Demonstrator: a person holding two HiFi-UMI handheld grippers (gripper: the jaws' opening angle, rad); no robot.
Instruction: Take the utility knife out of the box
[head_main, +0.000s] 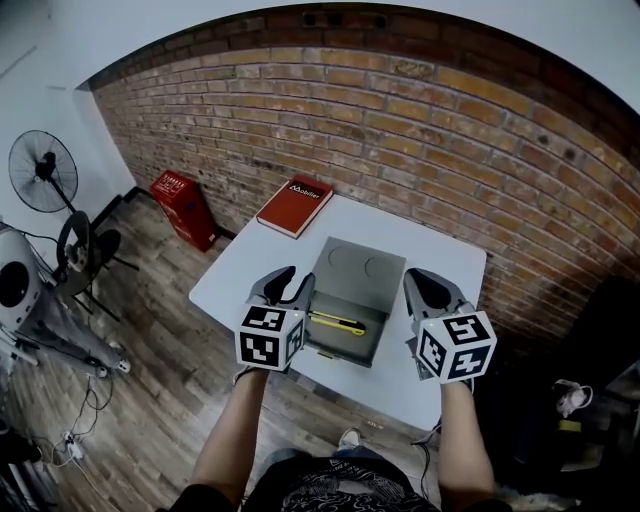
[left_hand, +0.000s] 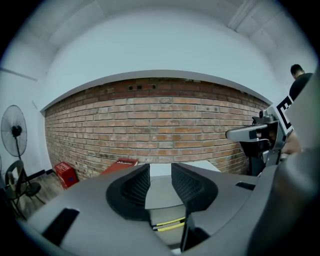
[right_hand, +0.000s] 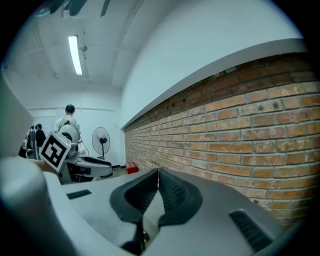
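A shallow grey box (head_main: 357, 268) lies open on the white table (head_main: 250, 265), its lid folded back toward the wall. Inside its near half rests the yellow-and-black utility knife (head_main: 337, 322), which also shows low in the left gripper view, utility knife (left_hand: 169, 224). My left gripper (head_main: 294, 282) hovers at the box's left edge, jaws open and nothing between them; in its own view the left gripper (left_hand: 160, 172) points over the box. My right gripper (head_main: 421, 280) hangs just right of the box; in its own view the right gripper (right_hand: 158, 173) has its tips touching, holding nothing.
A red book (head_main: 295, 207) lies at the table's far left corner. A brick wall (head_main: 400, 130) runs close behind. On the floor to the left stand a red case (head_main: 184, 206), a fan (head_main: 42, 171) and an exercise machine (head_main: 40, 290). A person (right_hand: 69, 119) stands far back.
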